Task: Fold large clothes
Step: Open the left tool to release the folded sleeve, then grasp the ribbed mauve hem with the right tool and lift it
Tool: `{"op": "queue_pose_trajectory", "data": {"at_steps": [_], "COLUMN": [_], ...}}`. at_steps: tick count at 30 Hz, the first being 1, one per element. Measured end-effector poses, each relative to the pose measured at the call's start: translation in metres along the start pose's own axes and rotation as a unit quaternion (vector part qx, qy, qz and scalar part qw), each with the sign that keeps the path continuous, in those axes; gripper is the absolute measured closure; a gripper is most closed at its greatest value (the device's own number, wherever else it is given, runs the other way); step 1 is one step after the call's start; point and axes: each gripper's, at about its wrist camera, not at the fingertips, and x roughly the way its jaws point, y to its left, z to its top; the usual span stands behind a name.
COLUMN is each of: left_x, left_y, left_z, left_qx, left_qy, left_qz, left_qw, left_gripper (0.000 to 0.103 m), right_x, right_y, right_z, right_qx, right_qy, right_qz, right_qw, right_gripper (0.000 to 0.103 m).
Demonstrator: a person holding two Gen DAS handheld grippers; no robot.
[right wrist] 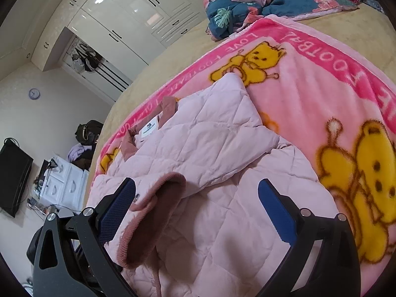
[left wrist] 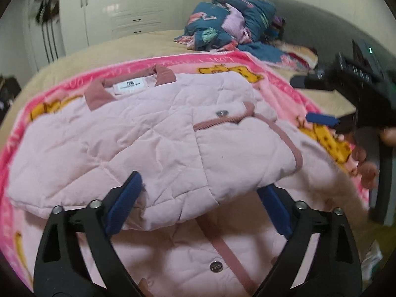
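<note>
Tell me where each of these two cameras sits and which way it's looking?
Left wrist: on the left gripper, looking down along its open blue fingers at the pink quilted jacket; the right gripper and a hand show at the right edge.
Right wrist: on the right gripper, tilted, facing the jacket's cuff; only its own fingers show.
Shared: jacket, pink bear blanket, white wardrobe.
</note>
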Motion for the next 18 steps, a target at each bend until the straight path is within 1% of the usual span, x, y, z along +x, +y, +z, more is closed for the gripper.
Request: {"op": "queue_pose_trajectory", "data": {"at_steps": [1,3,5,6,8,12,15,18], "left_x": [-0.003,-0.009,-0.018,-0.024,-0.03,-0.04,-0.045,-0.054], "left_y": [-0.001,-0.002,-0.003,-0.001,0.004,0.026,0.057,0.091], "left_z": [0.001,0.004,0.007,0.01,0.015,0.022,0.025,0.026], "left_qx": [0.008,0.02,0.028,0.026,0.018,-0.009,-0.056,-0.107], "left_qy": [0.003,0.01,-0.003,-0.011,-0.016,-0.027,-0.026,-0.03], "left_qz": [0.001,-0.01,-0.021,-0.024,-0.026,-0.007,0.02,0.046], "left_qw": [1.0,0.9997,0.9994,0.9993,0.9994,0.9996,0.9979,0.9928], "left_gripper": [0.009,0.009,0.009,0.009,0.009,0.009,0.009,0.009], "right_x": [-0.001,-0.001,0.001,0.002,0.005,0.018,0.028,0.039], "right_y": [0.0,-0.002,-0.004,-0.004,-0.003,0.003,0.007,0.013], "right_z": [0.0,0.0,0.0,-0.001,-0.005,-0.017,-0.027,-0.038], "right_qx": [0.0,0.006,0.012,0.014,0.015,0.007,0.006,0.006], "right_qy": [0.001,0.003,0.007,0.01,0.019,0.049,0.069,0.091], "right_qz": [0.0,0.002,0.002,0.003,0.006,0.009,0.016,0.025], "right_qw": [1.0,1.0,1.0,1.0,1.0,0.999,0.997,0.995], "right_gripper": [0.004,0.004,0.004,0.004,0.004,0.004,0.004,0.004]}}
